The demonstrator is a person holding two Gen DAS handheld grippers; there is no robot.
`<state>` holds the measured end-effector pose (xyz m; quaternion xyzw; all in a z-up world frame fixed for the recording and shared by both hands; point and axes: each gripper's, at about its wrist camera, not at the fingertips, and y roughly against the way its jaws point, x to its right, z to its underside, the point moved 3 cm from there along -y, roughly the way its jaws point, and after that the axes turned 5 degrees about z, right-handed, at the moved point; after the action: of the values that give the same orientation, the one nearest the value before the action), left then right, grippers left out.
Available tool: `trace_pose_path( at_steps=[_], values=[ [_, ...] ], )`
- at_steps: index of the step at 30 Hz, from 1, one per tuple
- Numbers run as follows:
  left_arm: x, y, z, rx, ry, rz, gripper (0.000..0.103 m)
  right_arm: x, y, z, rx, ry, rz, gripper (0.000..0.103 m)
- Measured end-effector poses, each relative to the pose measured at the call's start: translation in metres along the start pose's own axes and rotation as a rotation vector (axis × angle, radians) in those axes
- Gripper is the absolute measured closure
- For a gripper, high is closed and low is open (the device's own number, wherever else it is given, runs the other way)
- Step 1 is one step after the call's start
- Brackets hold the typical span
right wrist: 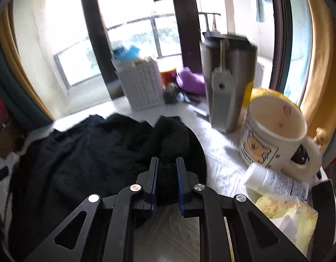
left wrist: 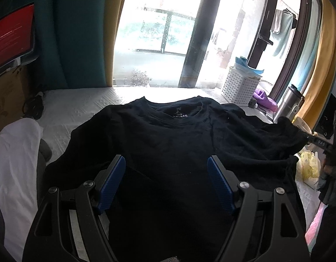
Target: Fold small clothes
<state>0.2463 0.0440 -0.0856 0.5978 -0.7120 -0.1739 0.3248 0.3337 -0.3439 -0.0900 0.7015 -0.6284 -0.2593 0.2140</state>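
Gripping a bunch of black cloth, your right gripper (right wrist: pixel 166 163) has its jaws clamped on the sleeve (right wrist: pixel 171 139) of the black shirt (left wrist: pixel 168 135). No earlier frame, so only the current hold counts. Left gripper (left wrist: pixel 165 170) hovers over the lower part of the shirt, jaws wide apart, nothing between them.

Shirt lies flat, collar toward the far edge of the white table (left wrist: pixel 80 104), by the window; sleeve end is lifted near the right edge.

Risks:
- Mug (right wrist: pixel 275 135) and steel tumbler (right wrist: pixel 228 83) stand just beside the sleeve. Swing the sleeve outward or let the cloth drag and you could knock either one.
- White tube (right wrist: pixel 264 180) and yellow packet (right wrist: pixel 286 214) lie at the near right corner, close to your right gripper; a low pass would push them off.
- The grip is on a bunched wad, not a clean edge, so the fold may come out lumpy, or a layer could slip free mid-carry.
- The left gripper pins nothing, so the whole shirt may slide when you pull.

Writing: neck label (left wrist: pixel 178 113) has white print, too small to read. Mug shows a yellow bear cartoon with unreadable text. Tube has fine print, unreadable.
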Motion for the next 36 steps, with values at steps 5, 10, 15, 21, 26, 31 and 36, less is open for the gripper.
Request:
trace_pose_path(
  at_steps=[5,10,15,21,26,31,36],
  values=[
    [-0.005,0.004,0.001,0.002,0.001,0.003,0.026,-0.037,0.023,-0.013,0.048,0.059,-0.060,0.088],
    [-0.013,0.007,0.001,0.011,0.002,0.005,0.026,-0.088,0.028,-0.017,0.049,0.154,-0.142,0.088],
    [-0.021,0.004,-0.004,0.022,0.013,0.000,0.026,-0.134,0.005,0.001,-0.022,0.237,-0.214,0.088],
    [-0.025,-0.002,-0.012,0.029,0.020,0.000,0.026,-0.168,-0.020,0.026,-0.091,0.293,-0.225,0.088],
    [-0.026,-0.007,-0.018,0.034,0.018,0.005,0.026,-0.190,-0.039,0.047,-0.158,0.366,-0.216,0.088],
    [-0.026,-0.016,-0.023,0.026,0.016,0.006,0.026,-0.199,-0.042,0.052,-0.173,0.422,-0.180,0.088],
    [-0.026,-0.023,-0.025,0.009,0.007,0.000,0.026,-0.199,-0.036,0.045,-0.148,0.424,-0.183,0.048]
  ],
)
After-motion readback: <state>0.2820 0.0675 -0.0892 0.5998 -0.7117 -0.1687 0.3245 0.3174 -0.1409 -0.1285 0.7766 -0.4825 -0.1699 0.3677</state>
